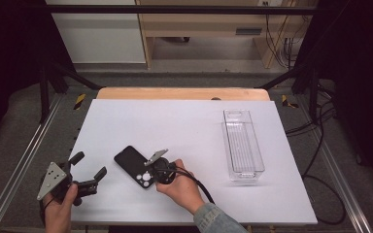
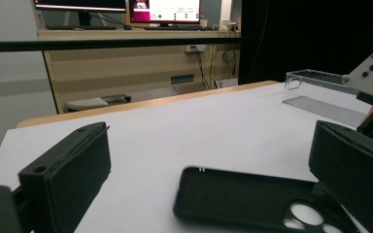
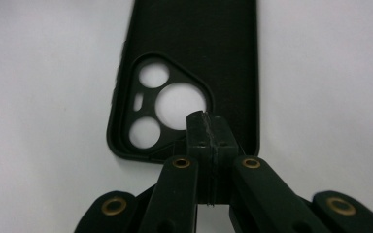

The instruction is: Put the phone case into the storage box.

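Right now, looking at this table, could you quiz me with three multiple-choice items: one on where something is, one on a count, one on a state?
1. Where does the clear plastic box stand on the white table?
A. on its right part
B. at its left edge
C. under the phone case

2. How many round holes are in the black phone case?
A. one
B. three
C. five

3. How do the left tongs stand?
A. shut on the case
B. shut on nothing
C. open

Answers: 1 A, the high view shows it on the right part. 2 B, the right gripper view shows three. 3 C, their jaws are spread apart with nothing between.
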### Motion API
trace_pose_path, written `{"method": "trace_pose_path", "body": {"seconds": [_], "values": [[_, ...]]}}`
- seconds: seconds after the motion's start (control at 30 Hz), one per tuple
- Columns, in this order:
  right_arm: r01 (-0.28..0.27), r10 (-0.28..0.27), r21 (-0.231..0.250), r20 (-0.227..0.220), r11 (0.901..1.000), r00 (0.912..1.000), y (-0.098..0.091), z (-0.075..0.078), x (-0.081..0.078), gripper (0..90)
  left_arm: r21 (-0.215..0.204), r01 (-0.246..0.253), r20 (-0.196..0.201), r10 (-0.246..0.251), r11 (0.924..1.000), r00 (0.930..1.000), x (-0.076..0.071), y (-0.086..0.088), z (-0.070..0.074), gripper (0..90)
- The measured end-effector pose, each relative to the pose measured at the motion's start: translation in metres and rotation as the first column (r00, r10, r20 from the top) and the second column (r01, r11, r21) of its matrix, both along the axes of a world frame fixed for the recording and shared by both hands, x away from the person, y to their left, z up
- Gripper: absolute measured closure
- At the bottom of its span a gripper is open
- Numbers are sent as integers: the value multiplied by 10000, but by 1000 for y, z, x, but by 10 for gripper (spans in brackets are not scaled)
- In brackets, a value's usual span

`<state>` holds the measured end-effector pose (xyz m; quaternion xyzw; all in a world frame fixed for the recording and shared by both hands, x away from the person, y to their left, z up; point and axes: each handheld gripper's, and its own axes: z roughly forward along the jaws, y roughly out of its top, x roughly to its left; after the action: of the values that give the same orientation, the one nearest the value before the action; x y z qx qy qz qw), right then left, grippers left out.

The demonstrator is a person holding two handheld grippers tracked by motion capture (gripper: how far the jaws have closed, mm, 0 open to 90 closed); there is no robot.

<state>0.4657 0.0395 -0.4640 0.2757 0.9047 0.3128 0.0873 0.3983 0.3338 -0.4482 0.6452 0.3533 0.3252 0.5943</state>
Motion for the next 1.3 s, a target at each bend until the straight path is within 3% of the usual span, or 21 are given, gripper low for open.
{"method": "trace_pose_path", "body": {"seconds": [0.27,0.57,1.03,1.3], "values": [[-179,177,-236,-109,9996,9998,-22,2,-13,900,75,60,-21,-60,10000,10000,0,-2,0,16],[-60,54,-332,-183,9994,9998,-61,2,-32,900,80,61,-49,-61,9999,10000,0,-2,-1,16],[259,-259,-69,80,9996,9996,-121,0,-57,900,271,-8,-91,10,9996,10000,0,-4,-2,16],[459,-462,231,112,9987,9989,-136,-3,-63,900,268,3,-71,-1,9996,10000,-1,-4,-1,16]]}}
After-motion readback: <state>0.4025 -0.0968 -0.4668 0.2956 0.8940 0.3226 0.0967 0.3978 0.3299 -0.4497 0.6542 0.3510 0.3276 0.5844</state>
